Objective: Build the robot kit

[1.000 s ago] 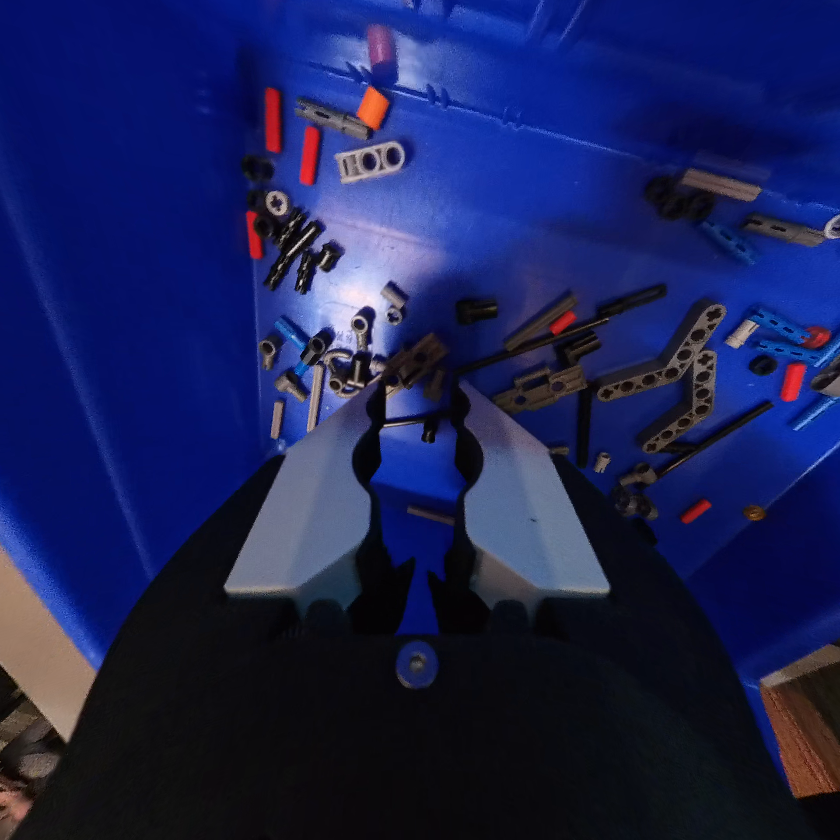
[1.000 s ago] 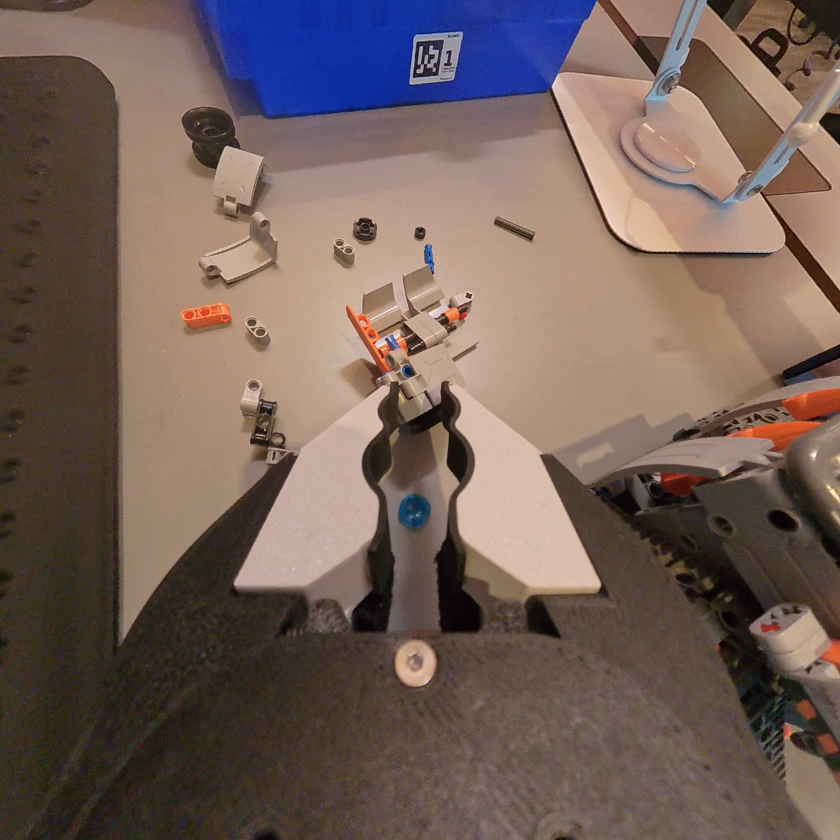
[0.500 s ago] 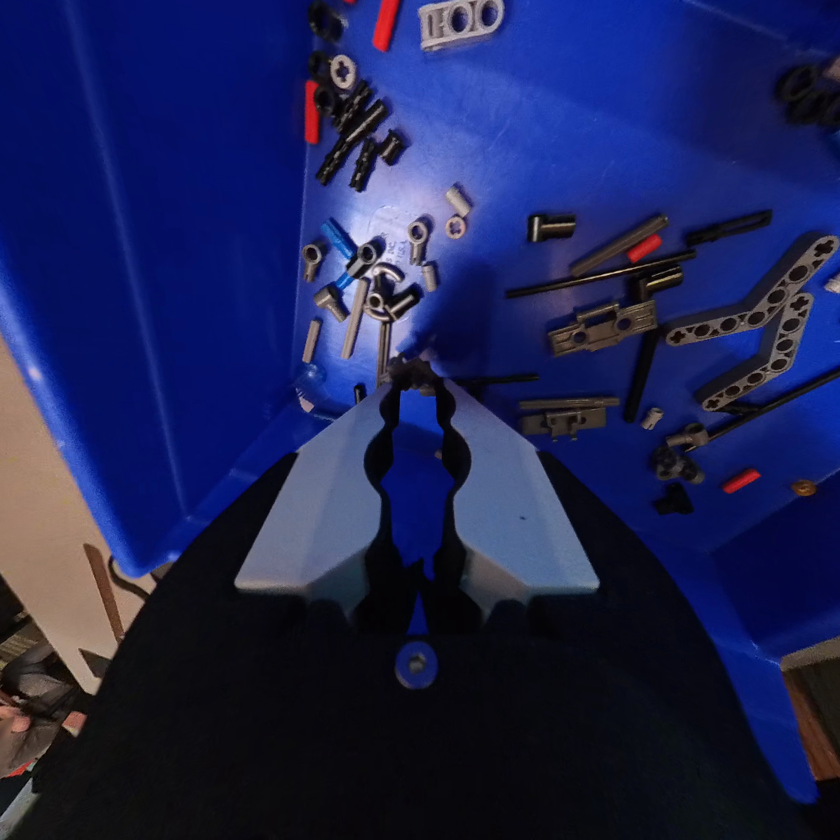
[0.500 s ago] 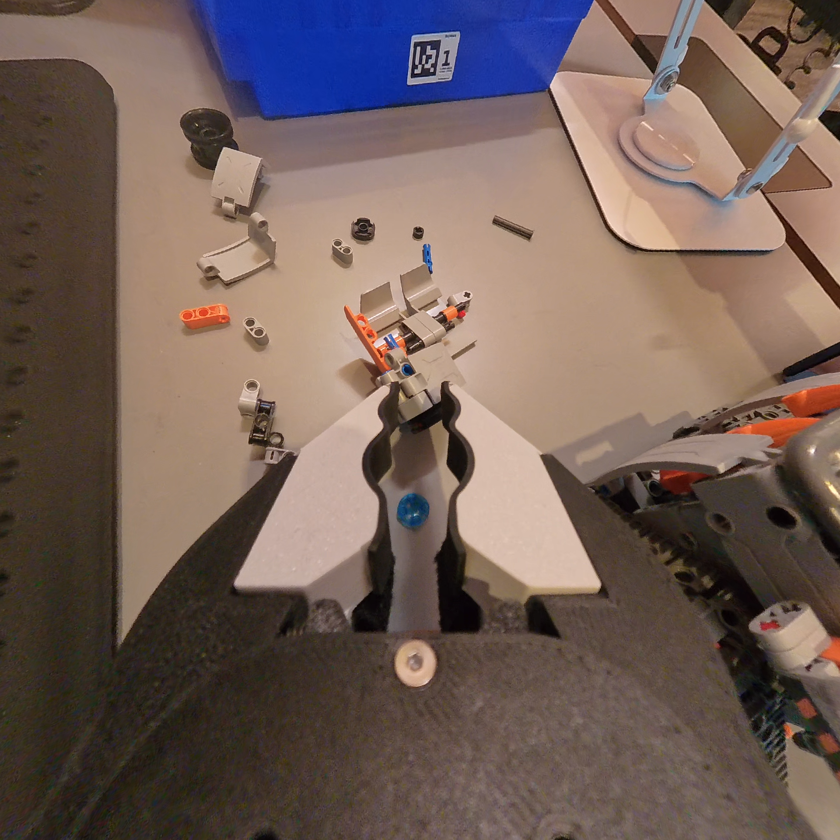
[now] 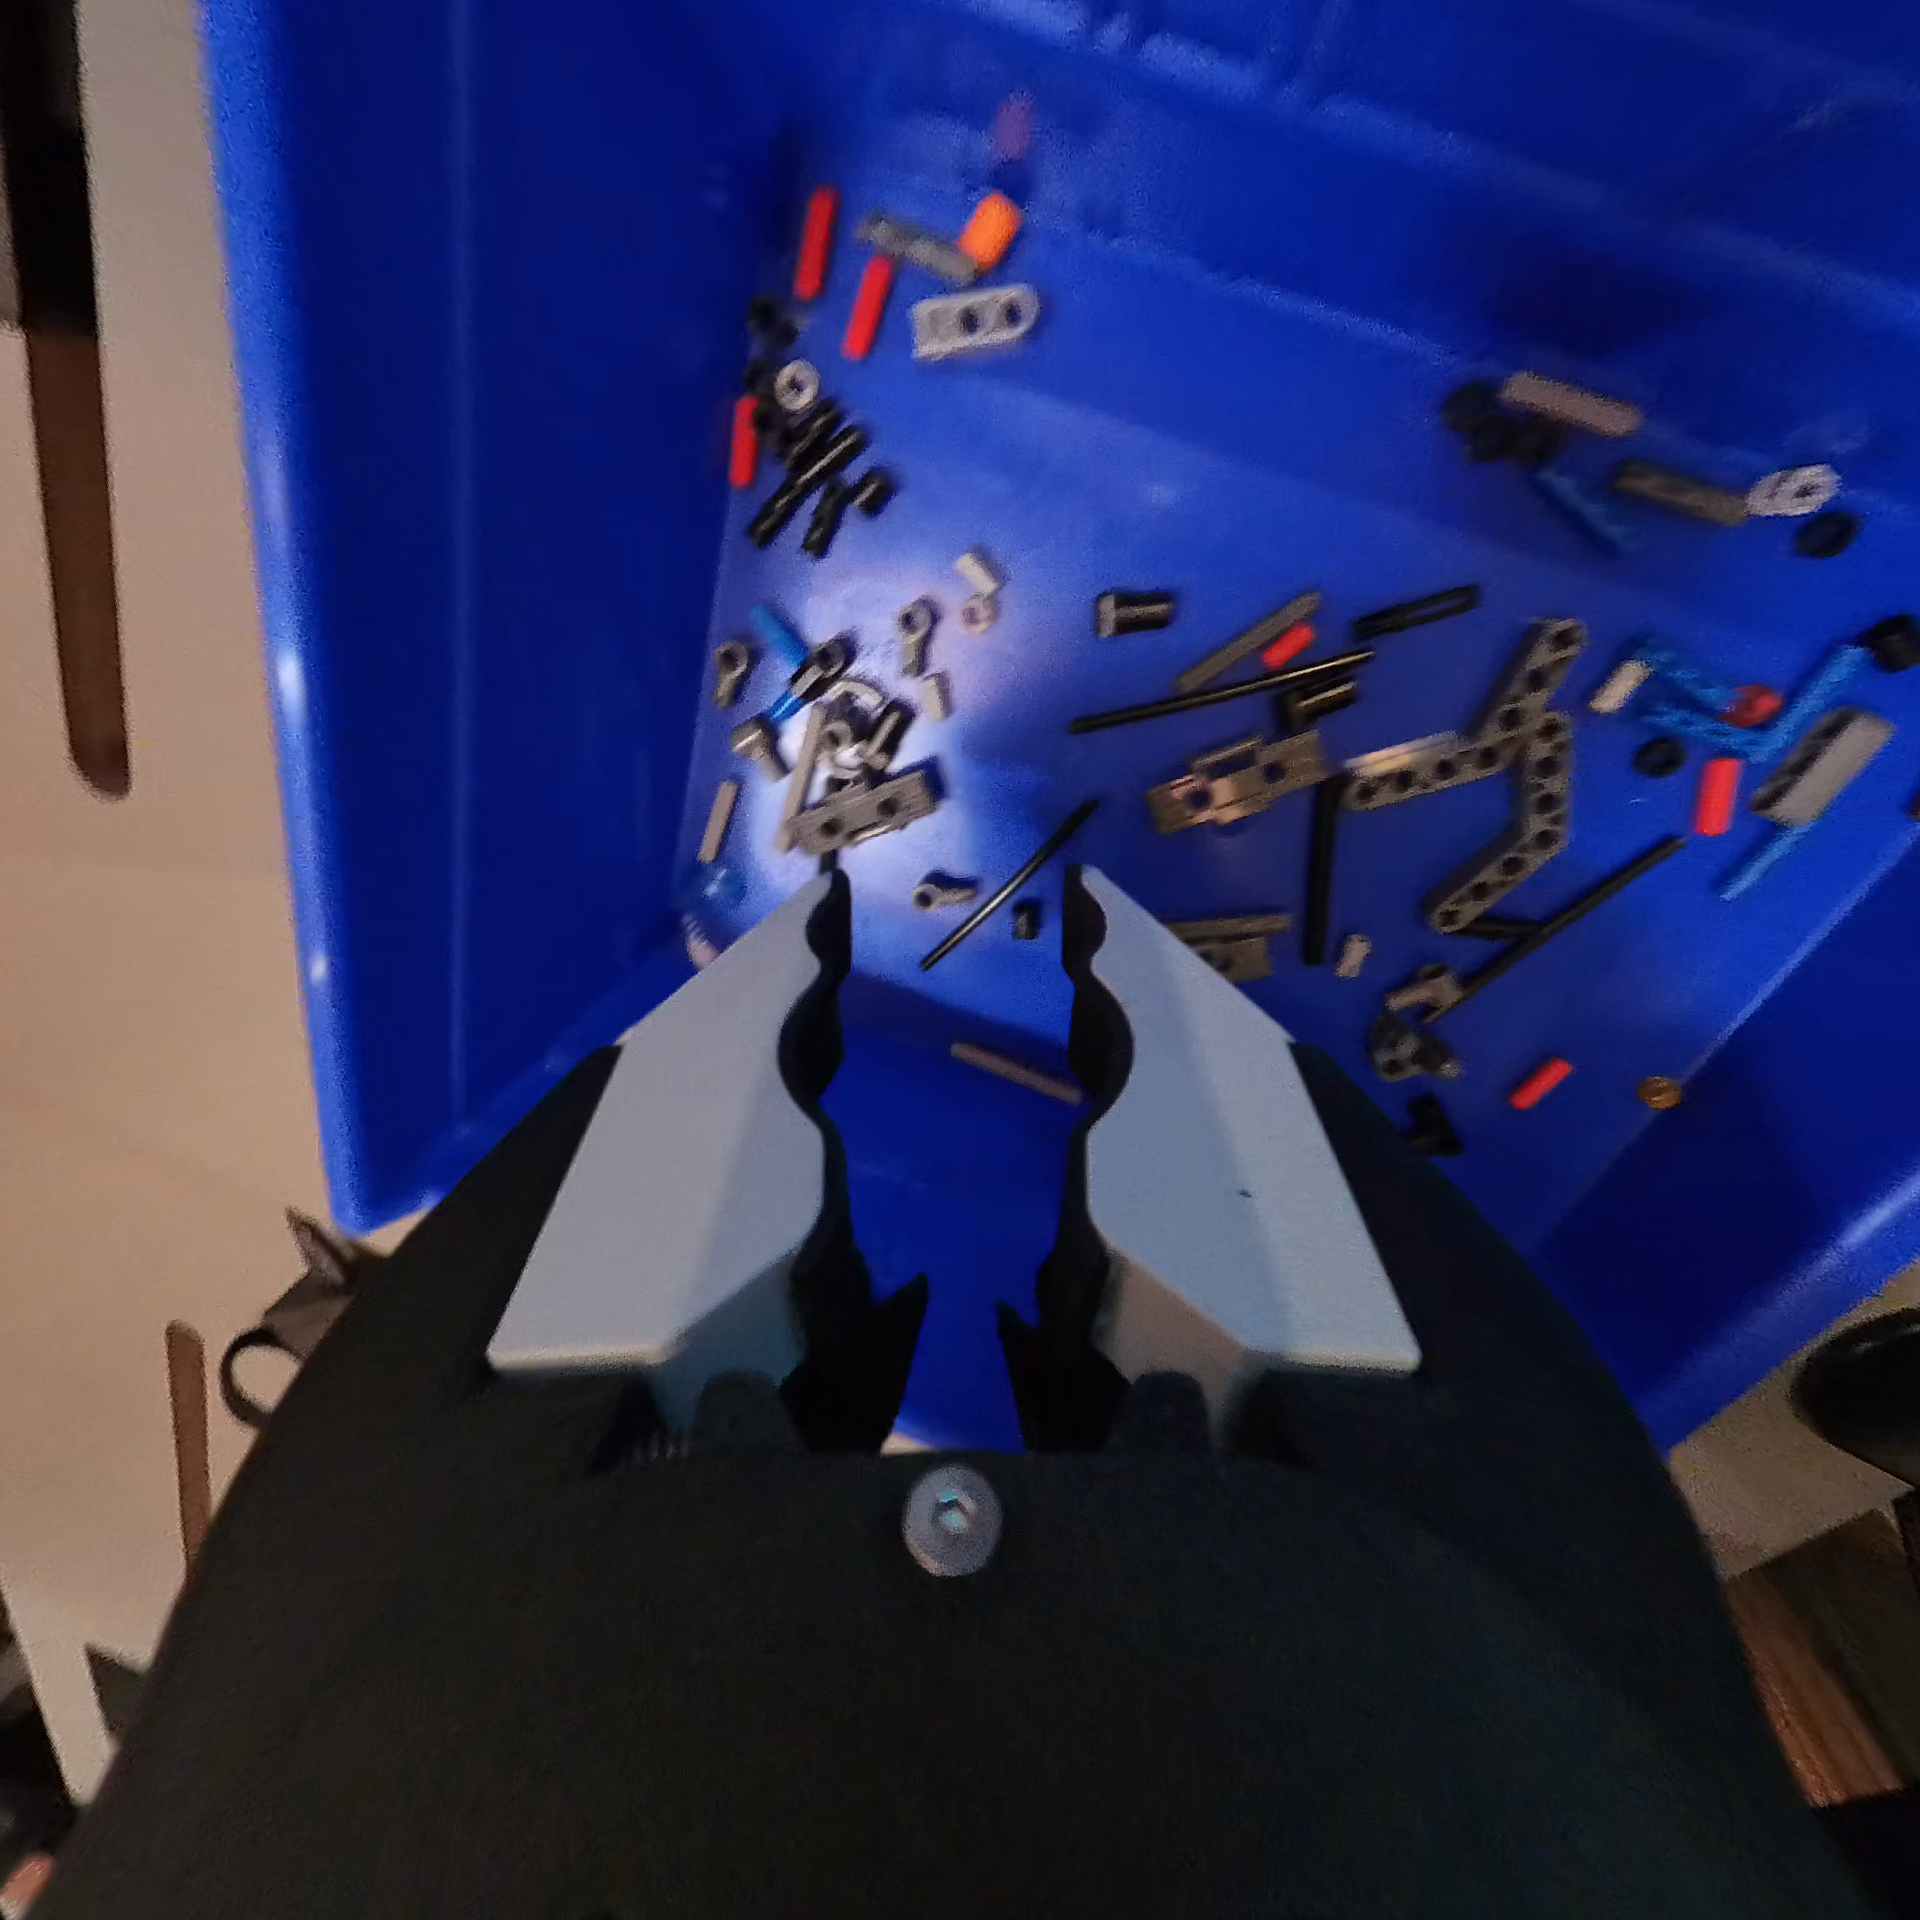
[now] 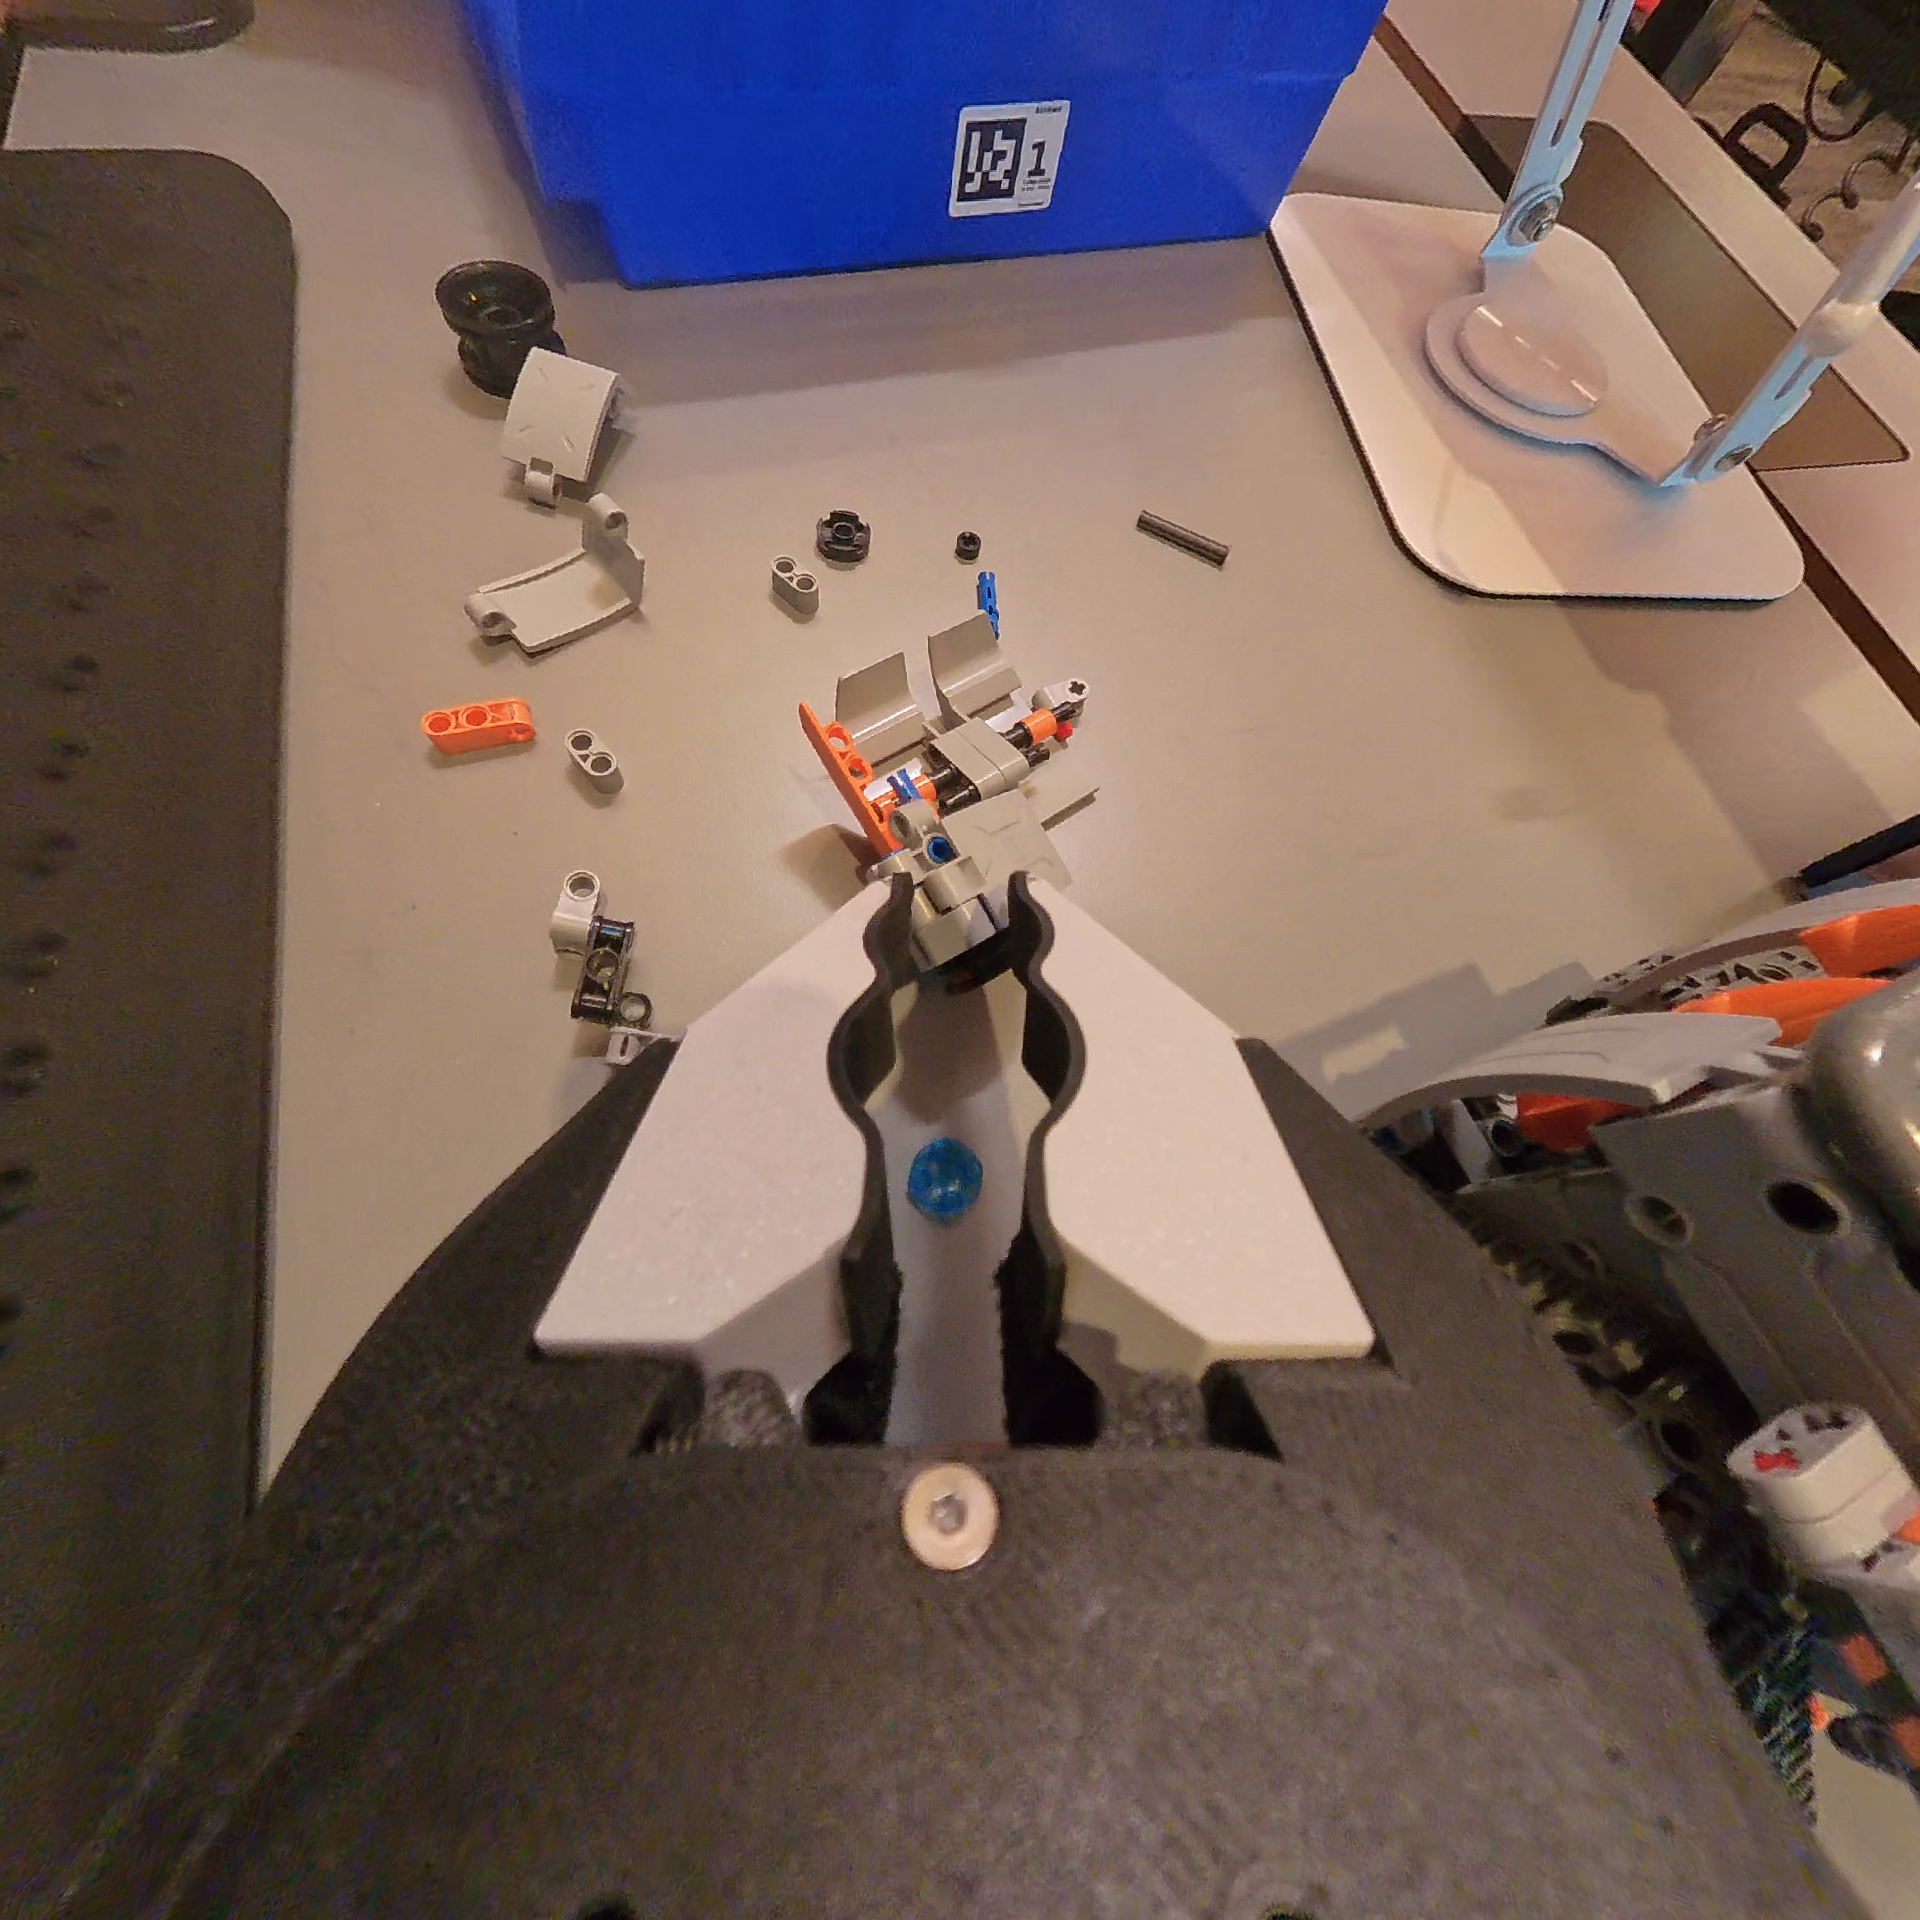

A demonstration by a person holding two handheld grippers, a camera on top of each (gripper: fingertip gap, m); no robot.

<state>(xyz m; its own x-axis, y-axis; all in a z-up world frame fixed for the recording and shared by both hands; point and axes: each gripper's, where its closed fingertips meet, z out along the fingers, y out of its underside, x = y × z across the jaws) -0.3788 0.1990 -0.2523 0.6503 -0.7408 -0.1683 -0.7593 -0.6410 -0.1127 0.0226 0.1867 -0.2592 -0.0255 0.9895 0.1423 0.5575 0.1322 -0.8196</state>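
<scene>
Left wrist view: the left gripper (image 5: 948, 894) hangs over a blue bin (image 5: 468, 623) with its fingers (image 5: 717, 1122) spread wide and nothing between them. Below lies a scatter of small building parts on the bin floor. Nearest the tips are a thin black axle (image 5: 1006, 885), a grey holed plate (image 5: 858, 817) just beyond the left finger and a short grey rod (image 5: 1014, 1072) seen through the gap. Farther right sit two bent grey beams (image 5: 1496, 769), a long black rod (image 5: 1222, 692) and several red pins (image 5: 1714, 795). The picture is somewhat blurred.

Right wrist view: the right gripper (image 6: 958, 883) has its fingers (image 6: 758, 1153) drawn narrow around the near end of a small grey-and-orange model (image 6: 956, 769), which rests on the grey surface (image 6: 1299, 810). A round blue stud (image 6: 943, 1180) lies on the surface between the fingers, closer to the camera. To the left lie an orange beam (image 6: 478, 724), small grey connectors (image 6: 594, 761), two curved grey panels (image 6: 561, 416) and a black wheel (image 6: 492, 312). A black pin (image 6: 1182, 538) lies to the far right of the model. The blue bin (image 6: 831, 135), bearing a white tag (image 6: 1008, 156), stands at the far edge. A white stand base (image 6: 1538, 436) is to the right, a dark mat (image 6: 125, 727) to the left, and a larger grey-and-orange build (image 6: 1662, 1122) sits at the right edge.
</scene>
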